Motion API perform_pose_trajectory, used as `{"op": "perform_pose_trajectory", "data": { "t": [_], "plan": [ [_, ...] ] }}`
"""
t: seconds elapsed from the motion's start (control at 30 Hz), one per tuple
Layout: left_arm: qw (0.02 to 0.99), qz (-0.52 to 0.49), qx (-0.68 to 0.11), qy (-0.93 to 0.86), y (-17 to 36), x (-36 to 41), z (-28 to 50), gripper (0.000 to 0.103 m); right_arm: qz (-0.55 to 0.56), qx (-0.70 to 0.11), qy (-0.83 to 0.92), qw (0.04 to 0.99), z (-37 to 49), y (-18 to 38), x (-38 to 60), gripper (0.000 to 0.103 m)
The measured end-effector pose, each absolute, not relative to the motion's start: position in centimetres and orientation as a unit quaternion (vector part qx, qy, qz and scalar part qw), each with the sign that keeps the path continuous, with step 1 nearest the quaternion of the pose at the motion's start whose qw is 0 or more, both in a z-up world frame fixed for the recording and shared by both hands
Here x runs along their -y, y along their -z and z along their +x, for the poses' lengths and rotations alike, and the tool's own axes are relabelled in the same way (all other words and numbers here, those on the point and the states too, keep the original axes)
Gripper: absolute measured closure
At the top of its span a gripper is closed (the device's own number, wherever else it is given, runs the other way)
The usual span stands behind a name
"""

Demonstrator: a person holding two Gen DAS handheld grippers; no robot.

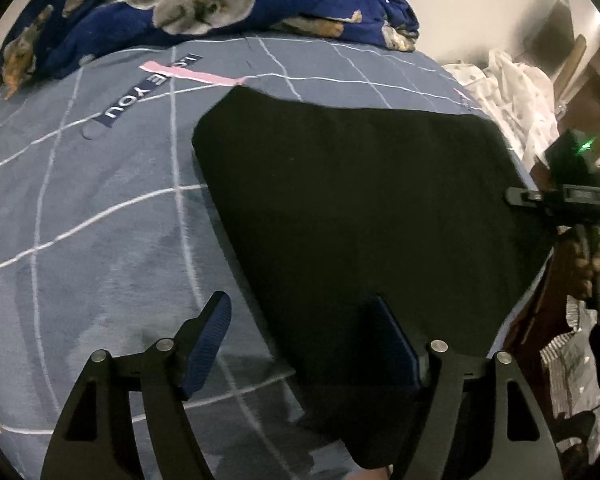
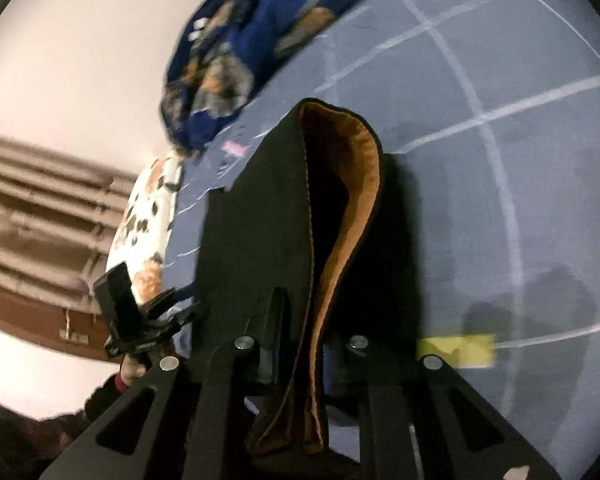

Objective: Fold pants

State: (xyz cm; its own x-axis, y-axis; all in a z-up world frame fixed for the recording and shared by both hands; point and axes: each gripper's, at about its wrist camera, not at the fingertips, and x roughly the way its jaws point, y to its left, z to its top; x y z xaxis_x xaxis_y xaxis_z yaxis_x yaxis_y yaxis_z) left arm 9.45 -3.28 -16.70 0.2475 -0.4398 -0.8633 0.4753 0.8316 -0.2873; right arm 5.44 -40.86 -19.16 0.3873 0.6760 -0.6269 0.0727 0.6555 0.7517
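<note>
The black pants (image 1: 360, 208) lie spread flat on the grey-blue bed cover (image 1: 100, 220). My left gripper (image 1: 304, 340) is open just above the near left edge of the pants, one finger over the cover and one over the black cloth. My right gripper (image 2: 300, 344) is shut on a fold of the pants (image 2: 260, 240), lifting an edge that shows its orange-brown lining (image 2: 352, 184). The right gripper also shows in the left wrist view (image 1: 516, 196) at the far right edge of the pants. The left gripper shows small in the right wrist view (image 2: 172, 308).
A crumpled blue blanket with a dog print (image 1: 204, 4) lies at the head of the bed. White patterned bedding (image 1: 512, 88) is piled at the right edge. A yellow tag (image 2: 456, 350) sits on the cover. Curtains (image 2: 32, 216) hang beyond the bed.
</note>
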Motion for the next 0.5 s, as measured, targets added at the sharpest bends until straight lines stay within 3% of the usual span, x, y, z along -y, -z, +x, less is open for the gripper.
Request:
{"op": "perform_pose_trajectory", "data": {
  "t": [0.07, 0.1, 0.17, 0.33, 0.5],
  "plan": [
    [0.789, 0.016, -0.541, 0.290, 17.1, 3.6, 9.3, 0.026, 0.388, -0.529, -0.217, 0.723, 5.6, 20.9, 41.6, 0.087],
    [0.786, 0.013, -0.544, 0.294, 17.3, 3.7, 9.4, 0.026, 0.387, -0.536, -0.209, 0.721, 5.7, 21.5, 41.7, 0.080],
    [0.786, 0.008, -0.544, 0.295, 17.4, 3.7, 9.5, 0.026, 0.399, -0.529, -0.206, 0.720, 5.6, 21.8, 42.0, 0.076],
    [0.782, -0.002, -0.542, 0.308, 17.0, 3.8, 10.2, 0.026, 0.383, -0.495, -0.186, 0.757, 5.4, 19.6, 44.4, 0.039],
    [0.764, -0.022, -0.541, 0.353, 17.5, 4.3, 10.6, 0.023, 0.392, -0.517, -0.219, 0.729, 6.2, 21.3, 44.8, 0.042]
  ]
}}
